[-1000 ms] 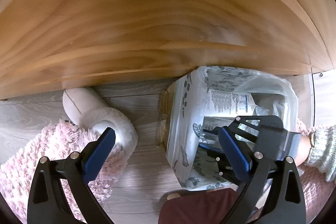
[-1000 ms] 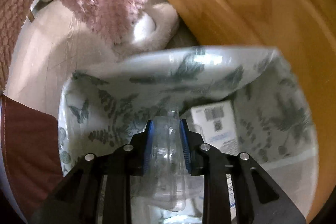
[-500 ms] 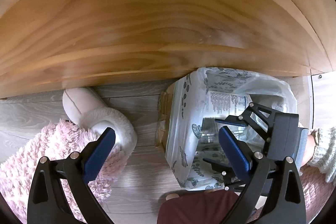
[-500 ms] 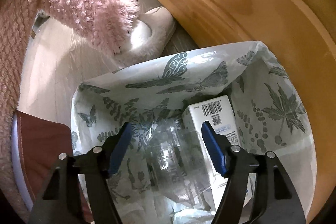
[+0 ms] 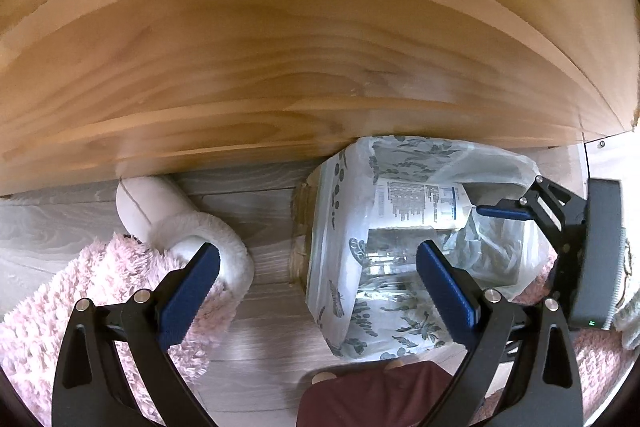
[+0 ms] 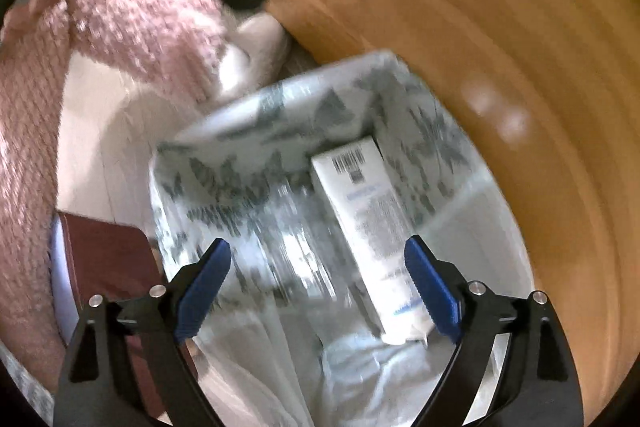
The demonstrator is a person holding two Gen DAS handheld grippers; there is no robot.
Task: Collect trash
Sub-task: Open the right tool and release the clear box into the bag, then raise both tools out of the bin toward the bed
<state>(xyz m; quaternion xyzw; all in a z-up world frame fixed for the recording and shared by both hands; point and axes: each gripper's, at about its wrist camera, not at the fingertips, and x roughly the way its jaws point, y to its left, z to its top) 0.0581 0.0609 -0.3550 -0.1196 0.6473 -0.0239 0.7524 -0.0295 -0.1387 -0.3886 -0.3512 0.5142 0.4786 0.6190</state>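
Trash bottle (image 6: 296, 247) sits in the lined bin (image 5: 340, 227) beside a carton (image 6: 368, 219): light, slick, crushable, best gripped mid-body. Right claw (image 6: 320, 287) is opening, nothing between; left claw (image 5: 316, 287) wide, empty.

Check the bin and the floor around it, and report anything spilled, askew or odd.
Nothing stands out. The clear bottle and white carton lie inside the printed bin bag, with no trash seen on the floor. A white slipper beside the pink rug looks ordinary.
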